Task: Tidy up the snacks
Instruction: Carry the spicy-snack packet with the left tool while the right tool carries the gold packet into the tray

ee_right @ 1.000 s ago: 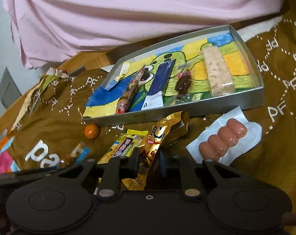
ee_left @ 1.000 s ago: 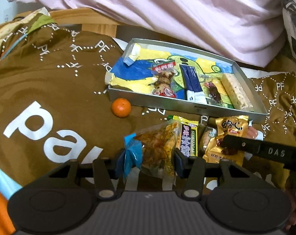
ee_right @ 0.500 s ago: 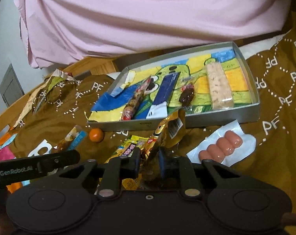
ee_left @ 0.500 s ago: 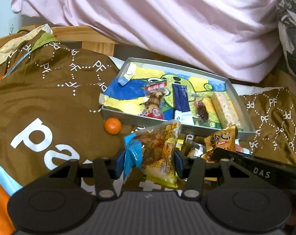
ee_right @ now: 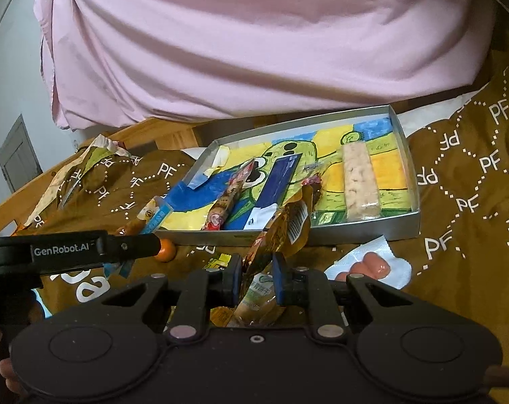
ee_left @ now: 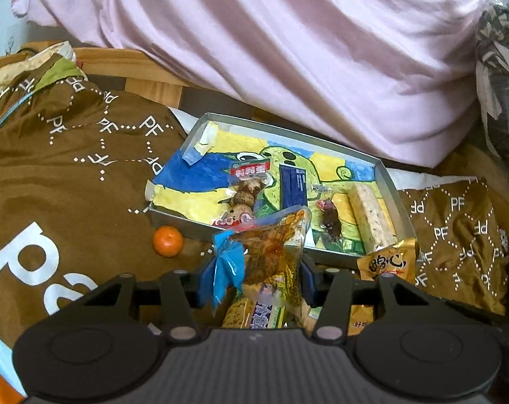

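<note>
My left gripper (ee_left: 254, 276) is shut on a clear snack pack with a blue end (ee_left: 271, 252) and holds it up in front of the grey tray (ee_left: 173, 217). My right gripper (ee_right: 256, 279) is shut on a gold snack packet (ee_right: 288, 229), lifted just before the tray's (ee_right: 365, 234) near wall. In the tray lie a red-labelled snack (ee_left: 244, 195), a dark blue bar (ee_left: 293, 185), a dark wrapped piece (ee_left: 332, 222) and a pale cereal bar (ee_left: 369, 215). The gold packet shows in the left wrist view (ee_left: 387, 261) too.
An orange (ee_left: 167, 240) lies on the brown printed cloth (ee_left: 69, 185) left of the tray. A sausage pack (ee_right: 365, 266) lies right of my right gripper. More packets (ee_left: 258, 313) lie under the grippers. A pink sheet (ee_left: 288, 50) hangs behind.
Both grippers rose and drew back a little, each lifting its packet off the pile. The tray now sits lower and farther in both views.
</note>
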Demonstrator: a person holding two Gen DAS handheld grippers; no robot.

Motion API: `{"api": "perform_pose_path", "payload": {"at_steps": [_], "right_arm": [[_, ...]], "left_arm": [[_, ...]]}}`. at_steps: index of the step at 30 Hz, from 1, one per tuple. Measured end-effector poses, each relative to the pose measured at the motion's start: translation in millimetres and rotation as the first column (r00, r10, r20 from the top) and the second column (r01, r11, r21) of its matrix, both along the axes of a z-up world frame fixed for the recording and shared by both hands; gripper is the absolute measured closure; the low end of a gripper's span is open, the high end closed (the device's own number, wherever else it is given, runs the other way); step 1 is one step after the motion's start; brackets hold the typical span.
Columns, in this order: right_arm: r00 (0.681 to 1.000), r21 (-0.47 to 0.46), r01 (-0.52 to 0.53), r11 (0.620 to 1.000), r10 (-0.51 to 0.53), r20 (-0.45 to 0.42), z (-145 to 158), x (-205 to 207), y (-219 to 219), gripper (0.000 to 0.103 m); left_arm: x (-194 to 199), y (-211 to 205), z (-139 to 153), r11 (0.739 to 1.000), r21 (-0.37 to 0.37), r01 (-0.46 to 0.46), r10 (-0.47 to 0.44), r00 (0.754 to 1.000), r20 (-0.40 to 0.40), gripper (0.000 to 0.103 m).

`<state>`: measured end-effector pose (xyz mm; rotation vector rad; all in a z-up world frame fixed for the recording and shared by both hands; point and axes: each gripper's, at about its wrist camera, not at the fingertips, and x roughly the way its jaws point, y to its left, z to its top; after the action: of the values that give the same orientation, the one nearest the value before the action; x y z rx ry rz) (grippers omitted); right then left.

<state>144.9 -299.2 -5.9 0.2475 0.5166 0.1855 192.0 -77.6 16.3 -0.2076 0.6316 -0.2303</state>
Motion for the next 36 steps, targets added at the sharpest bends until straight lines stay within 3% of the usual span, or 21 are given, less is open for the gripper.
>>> {"api": "perform_pose_path", "payload": {"at_steps": [13,19,24,30,36], "right_arm": [[1.000,-0.003,0.000,1.000,0.000,0.031,1.2,4.2,0.8,0.083],[0.993,-0.012,0.022,1.000,-0.021,0.114,11.6,8.6,-5.2,0.083],[0.976,-0.035,0.038,0.999,-0.029,0.216,26.9,33.5,-10.2,0.083],[0.954,-0.045,0.042,0.998,-0.027,0.299,33.6,74.0,-18.0,0.083],[0.957,-0.030,0.042,0.999,-0.032,0.287,19.6,105.3,-36.3,0.083]], "left_arm": [[12.9,-4.8,9.3,1.000,-0.003,-0.018,0.018,1.000,0.023,0.048],[28.2,-10.9,26.4,1.000,-0.004,-0.008,0.008,0.998,0.059,0.048],[53.6,-22.0,40.3,1.000,0.012,0.011,-0.012,0.995,0.098,0.048],[94.5,-44.5,37.6,0.999,0.022,0.032,-0.034,0.992,0.118,0.048],[128.3,-62.8,18.6,0.999,0.026,0.046,-0.048,0.995,0.092,0.048]]}}
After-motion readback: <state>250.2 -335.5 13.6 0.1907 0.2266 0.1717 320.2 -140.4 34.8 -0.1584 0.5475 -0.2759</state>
